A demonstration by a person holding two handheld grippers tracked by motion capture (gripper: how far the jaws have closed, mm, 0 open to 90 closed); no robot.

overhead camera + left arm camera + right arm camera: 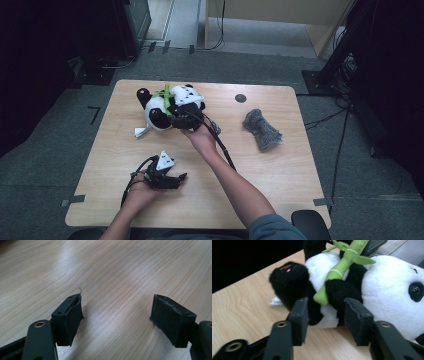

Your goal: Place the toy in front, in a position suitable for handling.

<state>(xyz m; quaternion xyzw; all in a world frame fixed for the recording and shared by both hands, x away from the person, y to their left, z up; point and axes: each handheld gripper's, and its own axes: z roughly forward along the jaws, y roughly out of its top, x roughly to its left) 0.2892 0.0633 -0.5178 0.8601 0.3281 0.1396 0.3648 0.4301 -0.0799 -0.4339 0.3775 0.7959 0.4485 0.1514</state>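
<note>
Looking down, my right tool (186,116) meets the panda (167,106) far-centre on the bench (280,170); left tool (167,177) rests near, open, empty. Right tool view: jaws part-open around its belly (325,315), not pinching; closing on loose fur risks a slip.

Panda (167,107) blocking the table's (280,170) far middle, right gripper (189,116) against its near side, grey bundle (262,129) at far right, left gripper (167,179) near-left, bare wood passable along the near right and left edge
</note>
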